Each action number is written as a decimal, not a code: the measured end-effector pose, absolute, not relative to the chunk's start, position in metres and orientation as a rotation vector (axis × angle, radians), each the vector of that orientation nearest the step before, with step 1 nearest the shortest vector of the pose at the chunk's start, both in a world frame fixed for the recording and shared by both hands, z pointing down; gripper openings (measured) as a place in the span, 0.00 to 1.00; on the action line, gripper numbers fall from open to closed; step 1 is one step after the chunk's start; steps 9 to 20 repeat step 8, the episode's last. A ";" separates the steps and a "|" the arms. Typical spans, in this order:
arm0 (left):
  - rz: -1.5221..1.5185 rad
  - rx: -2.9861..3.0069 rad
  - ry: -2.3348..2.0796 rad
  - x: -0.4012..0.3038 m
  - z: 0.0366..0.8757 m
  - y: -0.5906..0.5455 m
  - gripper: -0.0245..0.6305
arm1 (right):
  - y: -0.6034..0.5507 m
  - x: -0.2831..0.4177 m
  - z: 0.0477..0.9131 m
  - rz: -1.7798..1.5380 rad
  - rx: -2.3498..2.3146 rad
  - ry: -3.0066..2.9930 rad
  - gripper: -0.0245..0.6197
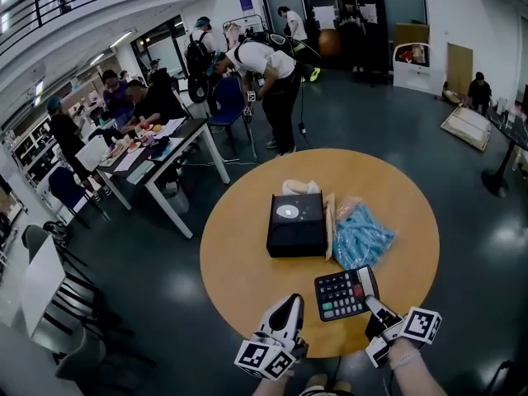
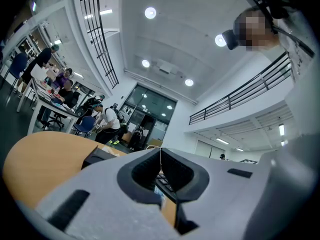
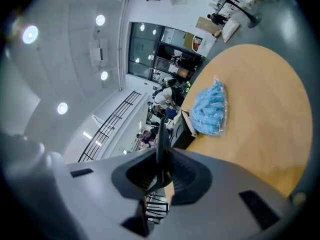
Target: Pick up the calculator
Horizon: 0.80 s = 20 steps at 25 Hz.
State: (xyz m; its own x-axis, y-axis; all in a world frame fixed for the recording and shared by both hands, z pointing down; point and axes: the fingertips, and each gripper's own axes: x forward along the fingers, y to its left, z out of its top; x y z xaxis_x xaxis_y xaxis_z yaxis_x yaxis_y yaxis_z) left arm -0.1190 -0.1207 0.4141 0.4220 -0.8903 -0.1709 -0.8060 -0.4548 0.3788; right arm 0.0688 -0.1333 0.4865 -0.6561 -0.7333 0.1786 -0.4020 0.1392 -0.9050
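Note:
The black calculator (image 1: 345,293), with grey, orange and green keys, is over the near edge of the round wooden table (image 1: 239,254). My right gripper (image 1: 371,304) is shut on its right edge. In the right gripper view the calculator (image 3: 161,139) shows edge-on as a thin dark plate pinched between the jaws of the right gripper (image 3: 161,160). My left gripper (image 1: 290,304) is just left of the calculator, apart from it. In its own view the left gripper (image 2: 160,156) has its jaws shut with nothing between them, and calculator keys (image 2: 167,184) show behind them.
A black box (image 1: 295,223) stands mid-table with a white object (image 1: 301,187) behind it. A clear bag of blue items (image 1: 359,236) lies to its right. Beyond the table are desks (image 1: 157,159) with seated people, and people standing (image 1: 272,77).

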 end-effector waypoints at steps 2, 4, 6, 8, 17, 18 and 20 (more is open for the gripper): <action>-0.516 2.430 -1.496 -0.120 0.412 -0.120 0.05 | -0.134 0.067 0.486 -1.517 -1.107 2.132 0.13; -0.516 2.425 -1.503 -0.122 0.411 -0.120 0.05 | -0.135 0.064 0.484 -1.522 -1.088 2.125 0.13; -0.517 2.419 -1.510 -0.124 0.410 -0.120 0.05 | -0.135 0.062 0.485 -1.527 -1.088 2.117 0.13; -0.515 2.411 -1.516 -0.126 0.410 -0.121 0.05 | -0.136 0.063 0.488 -1.532 -1.116 2.116 0.13; -0.515 2.411 -1.516 -0.126 0.410 -0.121 0.05 | -0.136 0.063 0.488 -1.532 -1.116 2.116 0.13; -0.515 2.411 -1.516 -0.126 0.410 -0.121 0.05 | -0.136 0.063 0.488 -1.532 -1.116 2.116 0.13; -0.515 2.411 -1.516 -0.126 0.410 -0.121 0.05 | -0.136 0.063 0.488 -1.532 -1.116 2.116 0.13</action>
